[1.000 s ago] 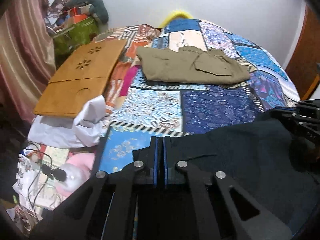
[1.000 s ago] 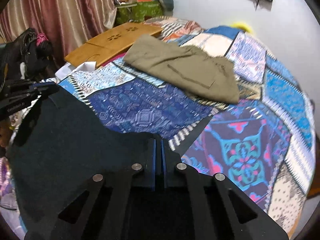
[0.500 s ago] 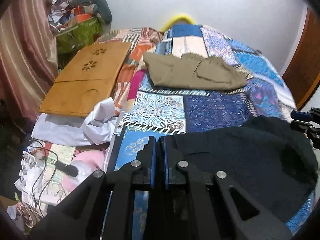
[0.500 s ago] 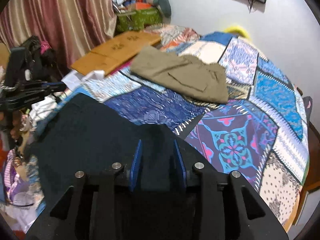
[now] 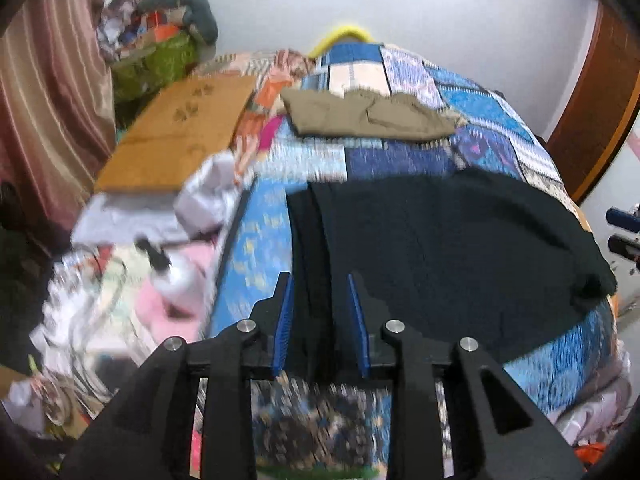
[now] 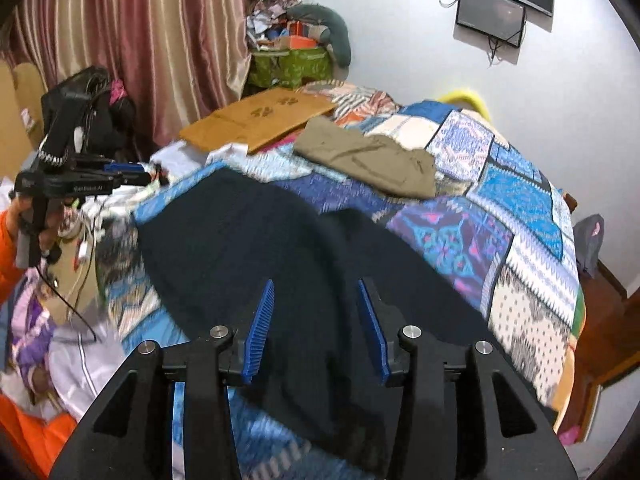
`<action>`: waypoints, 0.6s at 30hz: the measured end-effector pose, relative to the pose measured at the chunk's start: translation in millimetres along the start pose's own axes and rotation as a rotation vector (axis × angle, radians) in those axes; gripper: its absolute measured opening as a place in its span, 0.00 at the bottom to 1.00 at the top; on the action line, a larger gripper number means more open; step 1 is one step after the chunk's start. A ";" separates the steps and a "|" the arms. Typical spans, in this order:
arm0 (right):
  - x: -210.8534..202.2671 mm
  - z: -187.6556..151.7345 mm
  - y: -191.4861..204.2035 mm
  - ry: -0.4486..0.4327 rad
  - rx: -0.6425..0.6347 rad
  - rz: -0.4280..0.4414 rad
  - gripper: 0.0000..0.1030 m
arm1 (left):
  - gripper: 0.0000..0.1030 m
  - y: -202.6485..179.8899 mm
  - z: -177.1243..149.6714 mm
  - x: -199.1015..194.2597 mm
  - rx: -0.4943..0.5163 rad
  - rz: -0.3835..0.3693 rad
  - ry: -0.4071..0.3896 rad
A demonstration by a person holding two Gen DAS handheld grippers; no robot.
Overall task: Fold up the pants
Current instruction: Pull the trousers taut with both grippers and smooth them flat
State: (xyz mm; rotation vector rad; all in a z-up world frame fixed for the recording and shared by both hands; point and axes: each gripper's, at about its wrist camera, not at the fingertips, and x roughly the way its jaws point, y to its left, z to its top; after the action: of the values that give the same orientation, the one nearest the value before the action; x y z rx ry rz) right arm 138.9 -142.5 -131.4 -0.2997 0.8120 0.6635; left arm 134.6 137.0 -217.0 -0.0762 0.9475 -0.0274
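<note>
Bed (image 5: pixel 496 120) with patchwork quilt, seen from both wrist views; it carries every item named here. Dark pants (image 5: pixel 440 248), the task's thing, lie spread across the near part of the quilt, the cloth reaching from just ahead of the left hand-held gripper (image 5: pixel 320 304) to the bed's right edge, where one corner bunches up; in the right wrist view the same pants (image 6: pixel 248 240) run under and ahead of the right hand-held gripper (image 6: pixel 316 312). Khaki pants (image 5: pixel 368 116), apparently folded, rest farther back on the quilt, well apart from the dark pair. Wooden board (image 5: pixel 180 132) lies at the bed's left side, near a heap of white cloth (image 5: pixel 208 196). Left hand-held gripper: released, blue pads apart, nothing between them, poised over the left edge of the dark pants. Right hand-held gripper: likewise released, pads spread, empty, above the dark cloth. The left unit also appears in the right wrist view at far left, held off the bed. Step in hand, by judgement: the dark pants have been laid down and let go, so a fold or a laying-out has just been set. The next move likely calls for regrasping two edge points, possibly the bunched right corner and the left edge, then carrying them over evenly so the layers align without dragging the quilt.
</note>
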 end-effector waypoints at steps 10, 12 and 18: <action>18.4 -39.4 10.8 0.074 0.025 -0.036 0.44 | 0.39 -7.7 -30.3 30.8 -0.092 -0.076 0.093; 22.8 -41.8 7.9 0.084 0.036 -0.043 0.44 | 0.39 -9.4 -27.8 36.0 -0.098 -0.083 0.096; 27.8 -44.5 0.5 0.076 0.093 -0.004 0.34 | 0.13 -18.2 -24.8 46.9 -0.067 -0.080 0.084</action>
State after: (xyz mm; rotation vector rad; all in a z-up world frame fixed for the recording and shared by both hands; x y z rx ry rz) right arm 127.2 -151.9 -181.7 -0.2435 0.9122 0.6111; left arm 142.1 114.9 -268.0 -0.1758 1.0286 -0.0733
